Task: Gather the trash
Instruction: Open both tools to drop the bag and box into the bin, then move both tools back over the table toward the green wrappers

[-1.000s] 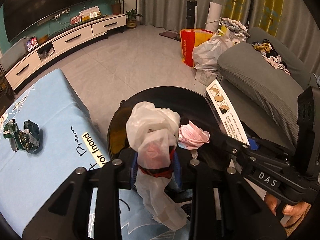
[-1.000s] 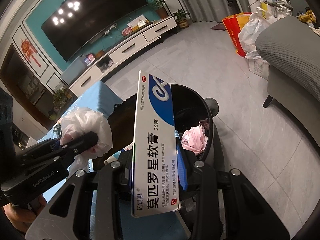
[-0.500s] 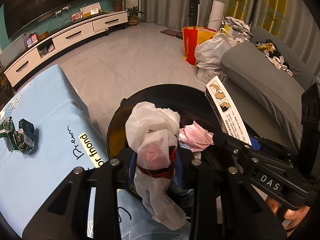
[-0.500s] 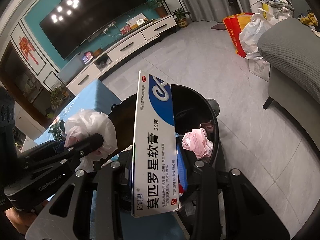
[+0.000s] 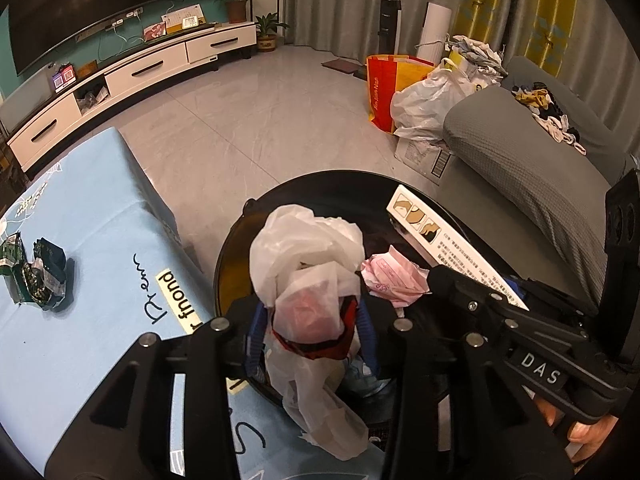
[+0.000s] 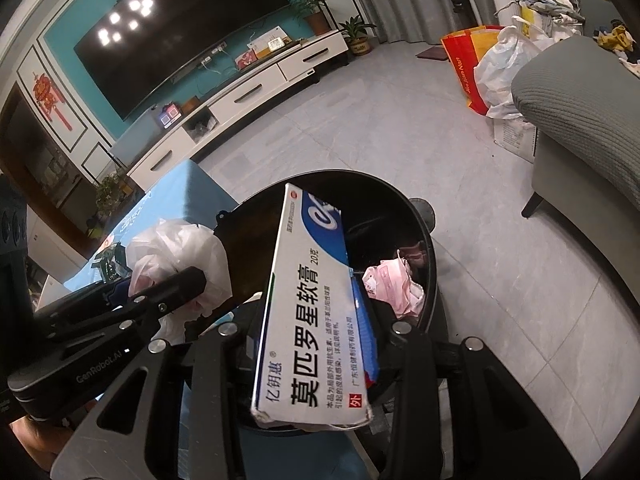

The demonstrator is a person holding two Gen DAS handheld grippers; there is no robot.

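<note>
**Both jaws easing open over the bin: release under way**

Left gripper (image 5: 310, 332): its jaws have just been opening. The crumpled white plastic bag (image 5: 308, 256), with something red inside, is between the blue pads (image 5: 256, 332) and sits a little lower in them than a second ago. We cannot tell whether the pads press on it now or merely flank it; it has not dropped. It hangs over the near rim of the black trash bin (image 5: 320, 184), its loose tail trailing down over the rim.

Right gripper (image 6: 310, 328): its jaws have just been opening too, by a smaller amount. The long white-and-blue ointment box (image 6: 308, 308) stands on end between them, top tilted out over the bin mouth (image 6: 400, 208). It looks unchanged in pose from a second ago, so we read the hold as loosened but not yet let go; whether the pads are in contact we cannot tell.

Bin contents: a crumpled pink wrapper (image 5: 394, 280) already lies inside.

Reading: both items are positioned over the opening, and we judge this to be the drop step. The bag's tail draped on the rim could snag or fall outside.

Remaining: green snack wrappers (image 5: 34, 276) lie on the light-blue tablecloth (image 5: 100, 200), well apart from the bin and not yet collected.
</note>
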